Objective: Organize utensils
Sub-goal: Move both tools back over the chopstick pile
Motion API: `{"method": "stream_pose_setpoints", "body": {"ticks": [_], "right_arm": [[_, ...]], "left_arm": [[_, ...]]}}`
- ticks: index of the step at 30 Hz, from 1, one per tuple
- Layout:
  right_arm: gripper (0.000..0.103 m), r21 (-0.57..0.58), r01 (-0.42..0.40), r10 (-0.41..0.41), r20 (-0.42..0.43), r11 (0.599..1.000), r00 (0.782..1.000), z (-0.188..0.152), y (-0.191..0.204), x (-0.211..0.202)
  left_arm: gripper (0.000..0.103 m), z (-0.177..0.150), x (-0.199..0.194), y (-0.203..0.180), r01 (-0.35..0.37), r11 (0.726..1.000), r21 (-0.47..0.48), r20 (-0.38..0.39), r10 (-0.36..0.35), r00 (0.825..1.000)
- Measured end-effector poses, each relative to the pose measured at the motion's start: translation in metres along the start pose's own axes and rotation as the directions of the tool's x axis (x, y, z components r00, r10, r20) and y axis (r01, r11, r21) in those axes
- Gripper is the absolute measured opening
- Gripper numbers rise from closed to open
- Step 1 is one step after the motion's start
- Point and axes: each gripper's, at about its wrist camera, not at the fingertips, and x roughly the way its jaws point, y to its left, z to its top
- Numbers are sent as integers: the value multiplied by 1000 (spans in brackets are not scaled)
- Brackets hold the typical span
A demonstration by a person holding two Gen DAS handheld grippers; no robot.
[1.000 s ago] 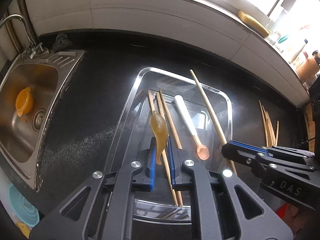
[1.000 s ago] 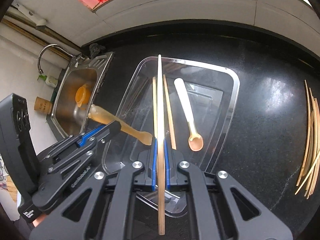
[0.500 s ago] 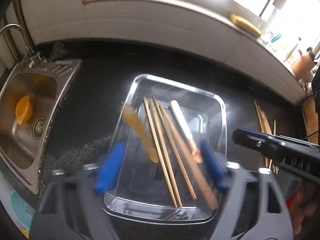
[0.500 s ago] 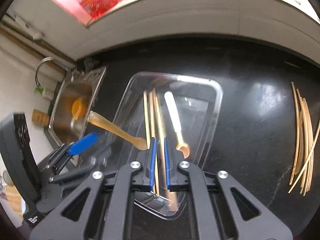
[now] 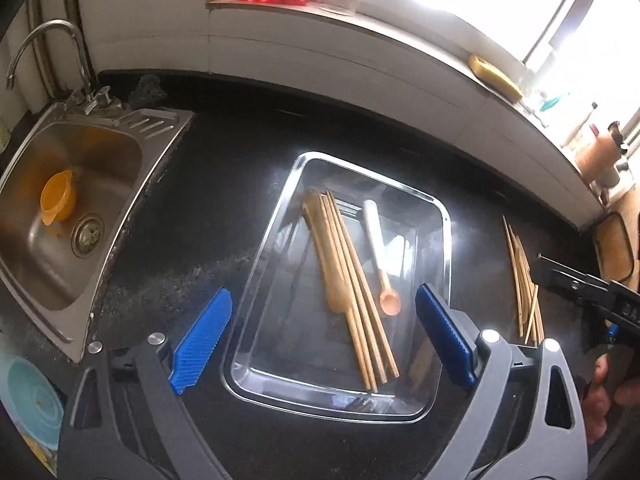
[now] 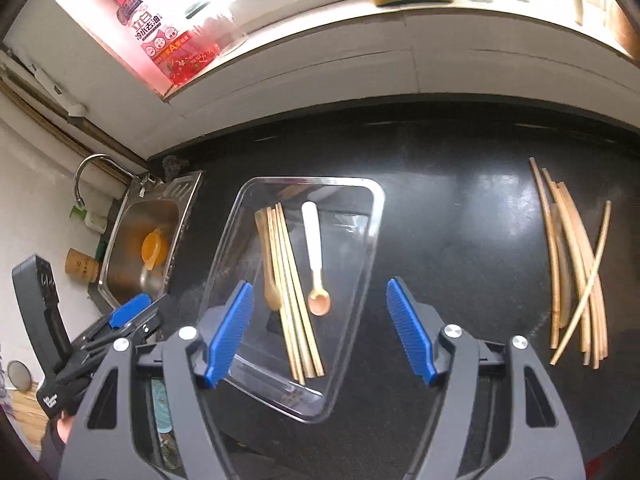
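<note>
**Entry: utensil sorting, kitchen counter [image 6: 460, 216]**

- Change: a second ago the left hand-held gripper [image 5: 320, 340] pinched an amber translucent spoon [image 5: 326, 256] and the right hand-held gripper [image 6: 320, 332] pinched one chopstick. Both are now released. The spoon lies in the clear plastic tray [image 5: 256, 264], touching the left side of the bundle of chopsticks [image 5: 356, 288], which now has the extra stick in it.
- Left hand-held gripper: jaws opening, spread wide, nothing between the pads; it hangs above the tray's near end.
- Right hand-held gripper: jaws opening, empty, above the tray's near right corner.
- Also in tray: a white-handled spoon with a pink bowl [image 6: 314, 256], just right of the chopsticks, apart from them.
- Outstanding: a loose pile of chopsticks [image 6: 576, 276] on the counter, well right of the tray. Judged: one delivery finished; this pile is likely next, nearest the right hand-held gripper.
- Writing: pink pump bottle of detergent [image 6: 160, 36] on the window ledge, Chinese label, "立白" and a large "A" legible; smaller characters are not surely readable. Lettering on the left hand-held gripper's body in the right wrist view is too small to read.
- Off-task: an orange cup [image 5: 58, 198] in the steel sink [image 5: 152, 136].
</note>
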Motion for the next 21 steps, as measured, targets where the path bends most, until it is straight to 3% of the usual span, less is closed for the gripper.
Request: {"method": "stream_pose_setpoints", "body": {"ticks": [7,16,21], "right_arm": [[68,0,77,-77,56,997,995,-19,-44,-46],[68,90,169,-176,69,981,982,-35,-192,-107],[68,97,177,-183,62,979,981,-43,-257,-123]], "left_arm": [[91,-10,10,-66,22,994,106,-12,-21,1000],[91,-39,30,-203,81,976,205,-40,-74,996],[91,-49,42,-263,65,970,233,-41,-57,998]]}}
